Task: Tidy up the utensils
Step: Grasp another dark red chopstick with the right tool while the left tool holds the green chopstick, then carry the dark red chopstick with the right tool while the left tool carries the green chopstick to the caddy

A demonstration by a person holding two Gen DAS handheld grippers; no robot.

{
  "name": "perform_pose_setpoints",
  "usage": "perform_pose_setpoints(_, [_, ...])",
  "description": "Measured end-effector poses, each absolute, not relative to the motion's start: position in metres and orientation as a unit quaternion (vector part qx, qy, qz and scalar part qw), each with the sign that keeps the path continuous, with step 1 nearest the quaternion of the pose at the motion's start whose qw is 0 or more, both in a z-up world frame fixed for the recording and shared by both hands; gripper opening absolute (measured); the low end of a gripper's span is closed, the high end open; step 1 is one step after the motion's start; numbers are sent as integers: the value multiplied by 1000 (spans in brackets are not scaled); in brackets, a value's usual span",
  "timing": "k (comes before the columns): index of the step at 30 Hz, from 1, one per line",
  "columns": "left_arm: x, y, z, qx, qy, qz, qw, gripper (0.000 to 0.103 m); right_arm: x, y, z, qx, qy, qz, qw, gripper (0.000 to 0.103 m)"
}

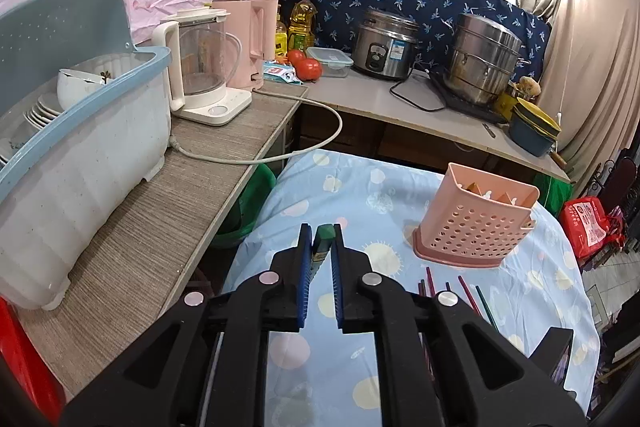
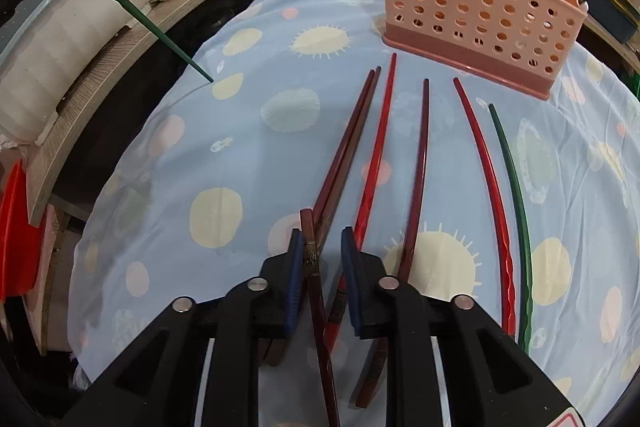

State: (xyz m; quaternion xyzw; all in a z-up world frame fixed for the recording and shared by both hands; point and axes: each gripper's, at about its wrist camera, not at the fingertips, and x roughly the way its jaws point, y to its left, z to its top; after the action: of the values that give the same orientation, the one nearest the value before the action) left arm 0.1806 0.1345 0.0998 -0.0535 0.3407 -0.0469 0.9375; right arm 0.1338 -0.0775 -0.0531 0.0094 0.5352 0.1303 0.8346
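No lettering sharp enough to read

My left gripper [image 1: 322, 233] is clamped nearly closed, pointing forward and down; my right gripper [image 2: 322, 243] tilts steeply down, jaws slightly apart.

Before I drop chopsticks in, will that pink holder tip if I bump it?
Probably easily. The pink holder is thin, perforated plastic, so likely light. It stands tall on a narrow base, on a soft cloth rather than a hard top. It looks nearly empty, so little weighs it down. Lower each chopstick straight in, without nudging the rim.
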Motion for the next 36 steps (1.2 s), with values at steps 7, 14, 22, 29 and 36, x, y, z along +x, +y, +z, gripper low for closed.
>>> perform_pose_setpoints(7, [173,129,96,-54,350,-49,934,9,132,-62,-54,-10,536,151,831,21])
perform_pose_setpoints(14, [171,126,94,-49,354,-48,933,9,139,-60,-63,-22,537,144,831,8])
perform_pose_setpoints(22, [170,121,102,-43,346,-55,936,8,132,-88,-36,16,508,132,851,8])
perform_pose_setpoints(29, [173,106,126,-32,325,-66,943,7,139,-135,43,67,426,103,896,7])
perform_pose_setpoints(36, [187,80,153,-22,300,-88,950,7,163,-194,128,108,331,70,935,7])
